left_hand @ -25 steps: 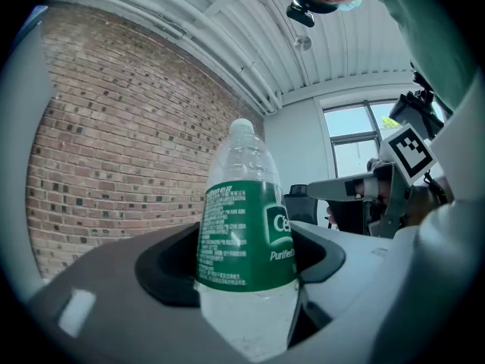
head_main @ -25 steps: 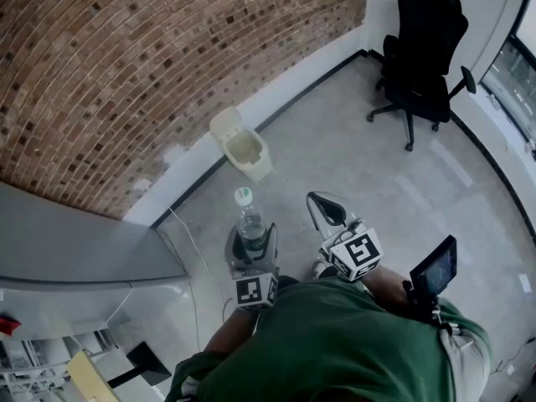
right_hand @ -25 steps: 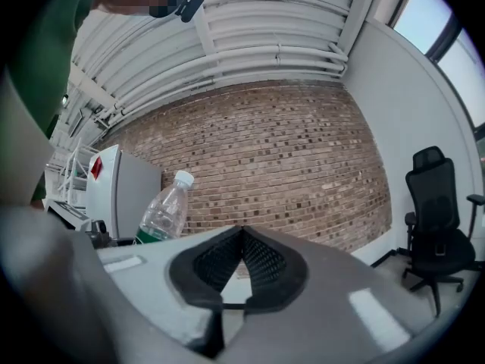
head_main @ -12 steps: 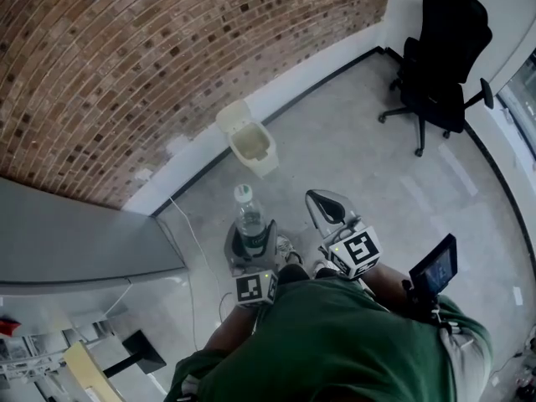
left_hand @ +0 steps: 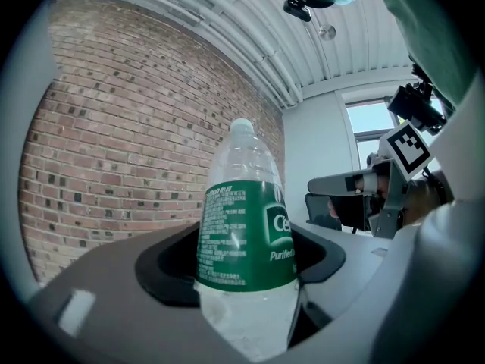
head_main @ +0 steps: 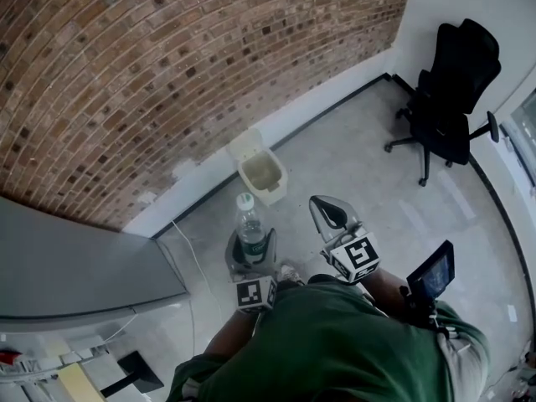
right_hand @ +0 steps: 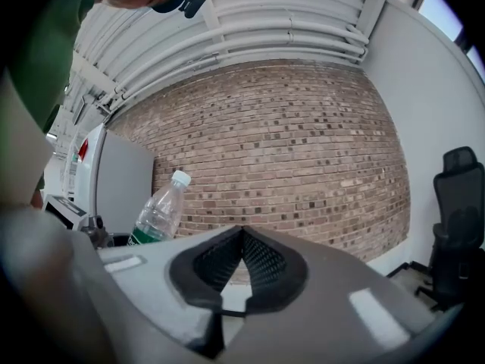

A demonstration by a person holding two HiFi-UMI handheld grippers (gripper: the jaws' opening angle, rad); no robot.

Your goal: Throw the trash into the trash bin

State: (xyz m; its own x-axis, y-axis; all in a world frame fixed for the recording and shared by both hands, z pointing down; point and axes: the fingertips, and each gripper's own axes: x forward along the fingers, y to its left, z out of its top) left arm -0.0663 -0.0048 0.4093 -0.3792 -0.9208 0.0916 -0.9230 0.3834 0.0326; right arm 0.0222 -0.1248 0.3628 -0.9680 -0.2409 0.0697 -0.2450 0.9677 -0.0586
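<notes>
A clear plastic bottle point(head_main: 250, 229) with a green label and a white cap stands upright between the jaws of my left gripper point(head_main: 249, 251), which is shut on it. In the left gripper view the bottle point(left_hand: 244, 233) fills the middle, held at its lower body. My right gripper point(head_main: 329, 212) is shut, its tips meeting with nothing between them; its own view shows the bottle point(right_hand: 160, 210) to its left. A cream trash bin point(head_main: 262, 171) with its lid up stands on the floor against the white base of the brick wall, just ahead of both grippers.
A black office chair point(head_main: 455, 99) stands at the far right by a window. A grey cabinet top point(head_main: 75, 266) fills the lower left. A white cable point(head_main: 188, 249) runs along the grey floor near the bin. Brick wall point(head_main: 167, 65) lies ahead.
The bin has come nearer to both grippers as the person walked toward the wall. The bottle stays held upright in the left gripper; the right gripper stays shut.
</notes>
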